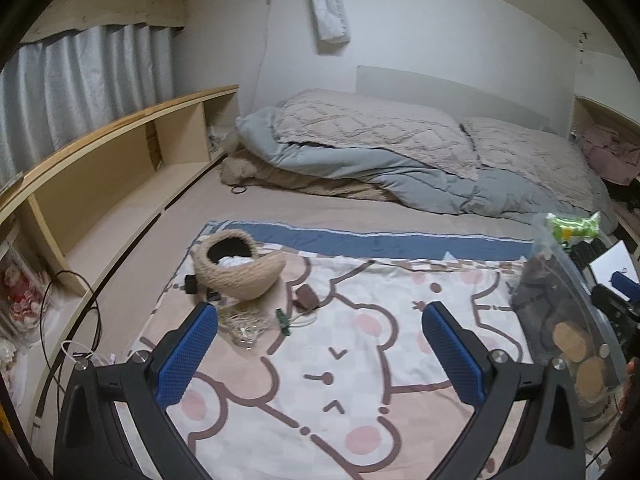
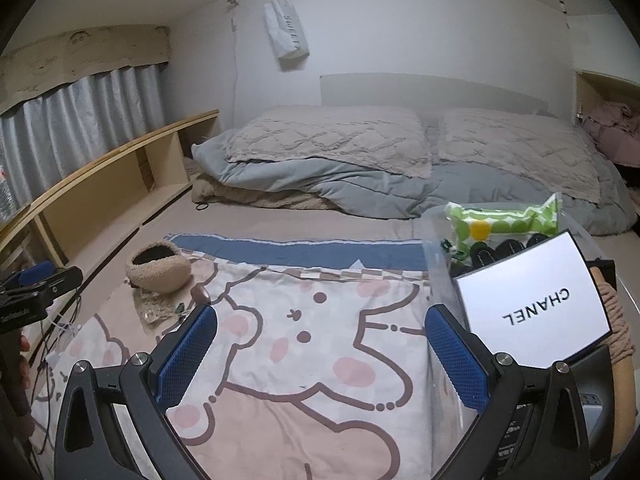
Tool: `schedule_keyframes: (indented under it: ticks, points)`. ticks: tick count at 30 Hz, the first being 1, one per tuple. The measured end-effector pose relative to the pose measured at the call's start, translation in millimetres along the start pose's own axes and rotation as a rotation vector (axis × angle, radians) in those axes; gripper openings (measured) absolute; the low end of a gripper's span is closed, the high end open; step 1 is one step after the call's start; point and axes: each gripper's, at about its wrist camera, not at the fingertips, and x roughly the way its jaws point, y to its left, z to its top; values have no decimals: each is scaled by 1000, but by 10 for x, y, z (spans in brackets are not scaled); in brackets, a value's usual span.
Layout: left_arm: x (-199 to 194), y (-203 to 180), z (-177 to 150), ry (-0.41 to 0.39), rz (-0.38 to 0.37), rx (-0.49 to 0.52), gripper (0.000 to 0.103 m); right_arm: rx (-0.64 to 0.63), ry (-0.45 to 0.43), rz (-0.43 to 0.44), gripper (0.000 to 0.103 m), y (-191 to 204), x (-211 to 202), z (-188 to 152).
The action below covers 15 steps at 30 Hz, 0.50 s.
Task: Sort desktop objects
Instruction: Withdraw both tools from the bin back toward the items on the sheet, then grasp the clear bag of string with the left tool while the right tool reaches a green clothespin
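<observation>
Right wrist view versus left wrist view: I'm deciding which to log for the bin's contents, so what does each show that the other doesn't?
Only the right wrist view shows the white CHANEL box face-on, with its lettering readable, and the green wipes pack whole inside the clear bin.

Only the left wrist view shows the small clutter in detail: a tangled cord bundle and a green clip beside the fuzzy bag.

Both show the bear-print cloth, the bag, the bin and an open, empty tool.

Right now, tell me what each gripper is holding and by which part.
Nothing is held. The left gripper and right gripper both hang with jaws wide open above the bear blanket.
</observation>
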Motion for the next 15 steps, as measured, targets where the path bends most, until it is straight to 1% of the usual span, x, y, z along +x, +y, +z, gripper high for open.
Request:
schedule_keyframes:
  ticks: [5,10,13,15]
  points:
    - [142,268,-53,25,27,-39,103,-33,-6,29,103,77,24,-2]
    - [343,538,-123,58,72,-80,103,-20,-14,-17,103,130,104,-2]
    - [492,707,-182,85,103,-116,103,-4,-19,-23,103,156,155,-25]
    - [613,826,-218,111,121,-146,103,-4,-3,-18,103,189,209,-40]
